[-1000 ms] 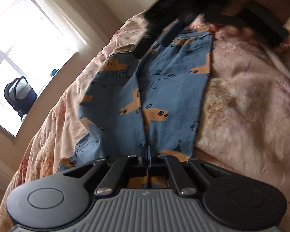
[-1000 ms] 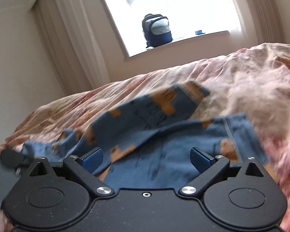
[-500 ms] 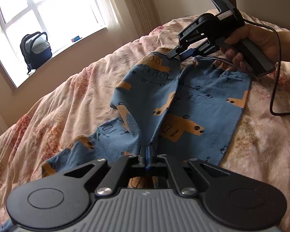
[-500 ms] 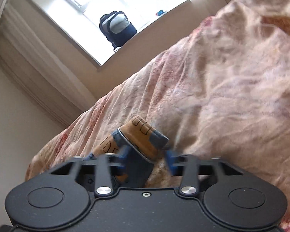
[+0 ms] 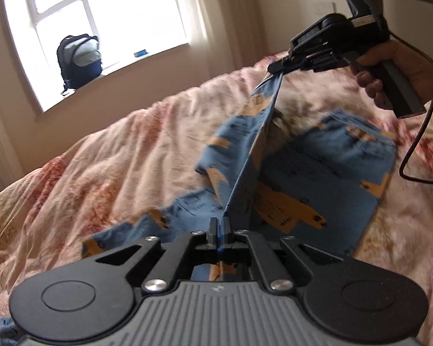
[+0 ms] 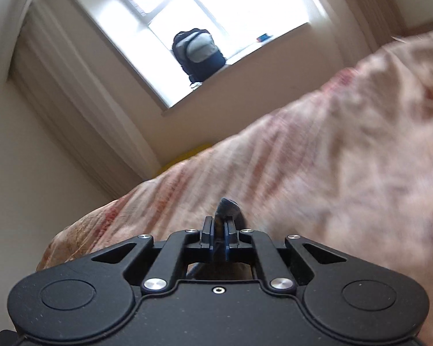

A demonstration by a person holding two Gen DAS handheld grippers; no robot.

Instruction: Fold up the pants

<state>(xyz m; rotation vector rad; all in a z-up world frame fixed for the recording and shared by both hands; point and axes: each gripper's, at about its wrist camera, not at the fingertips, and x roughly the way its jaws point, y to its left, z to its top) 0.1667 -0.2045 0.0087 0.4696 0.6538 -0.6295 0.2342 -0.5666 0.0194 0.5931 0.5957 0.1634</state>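
- Nearest, the left gripper (image 5: 220, 225) is clamped fully shut on a fold of the blue printed pants (image 5: 297, 190), as it was a second ago, though it now sits a little higher over the bed (image 5: 106, 173).
- The right gripper (image 6: 219, 226), whose jaws stood wide apart over the cloth a second ago, is closing — its pads already pinch a dark tuft of the pants, which pokes up between them.
- From the left wrist view that same gripper, held in a hand (image 5: 395, 69), has risen and drawn one end of the garment off the bed, so a taut ridge of cloth runs between the two grippers; the rest still lies rumpled on the cover.
- My reading: with both ends now held, the pants can be lifted and shaken straight — folding proper has hardly begun.
- Farthest, on the window sill, stands the only container — a backpack (image 5: 79, 59), apparently closed; what it holds cannot be told. A small blue object (image 5: 140, 54) lies beside it.
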